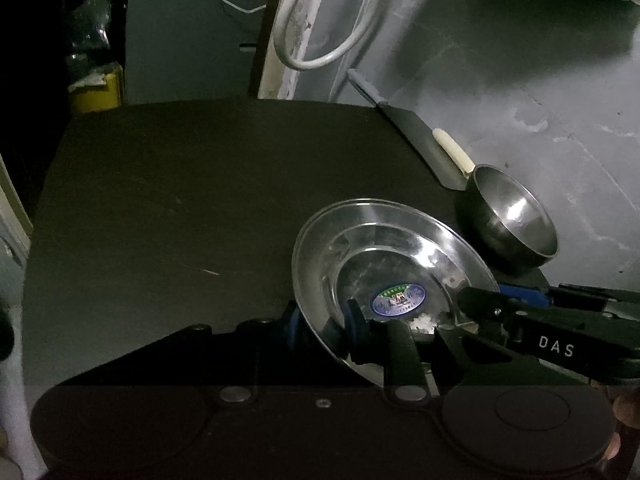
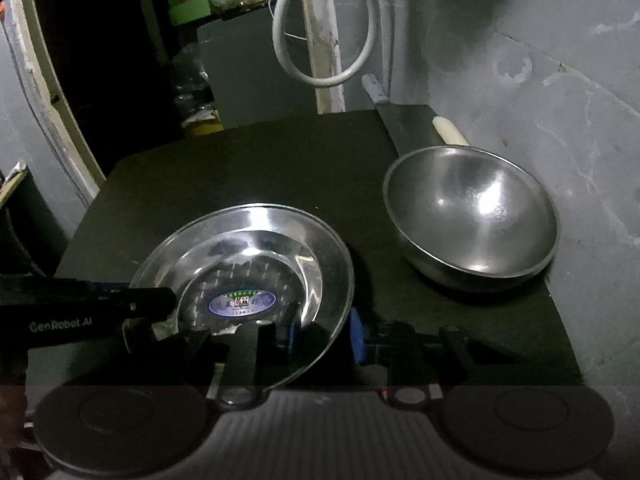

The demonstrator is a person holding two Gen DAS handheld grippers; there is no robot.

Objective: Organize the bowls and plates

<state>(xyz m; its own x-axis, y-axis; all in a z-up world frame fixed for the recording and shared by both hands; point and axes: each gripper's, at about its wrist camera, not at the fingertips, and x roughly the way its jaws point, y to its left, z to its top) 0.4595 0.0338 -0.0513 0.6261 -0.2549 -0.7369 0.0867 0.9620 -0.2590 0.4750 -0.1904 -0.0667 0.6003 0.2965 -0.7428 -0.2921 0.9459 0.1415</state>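
Both grippers, left [image 1: 324,328] and right [image 2: 324,334], clamp the round, shiny steel plate's [image 2: 256,240] rim.

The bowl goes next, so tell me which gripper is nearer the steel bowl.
Right. The right gripper clamps the plate at its rim on the side facing the steel bowl; the left gripper clamps the opposite rim, the plate lying between.

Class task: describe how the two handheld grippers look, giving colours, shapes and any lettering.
Both are black, angular, two-fingered tools with blue pads. The left gripper reads "GenRobot.AI" in white; the right gripper reads "DAS". Round discs and silver bolts sit on each body.
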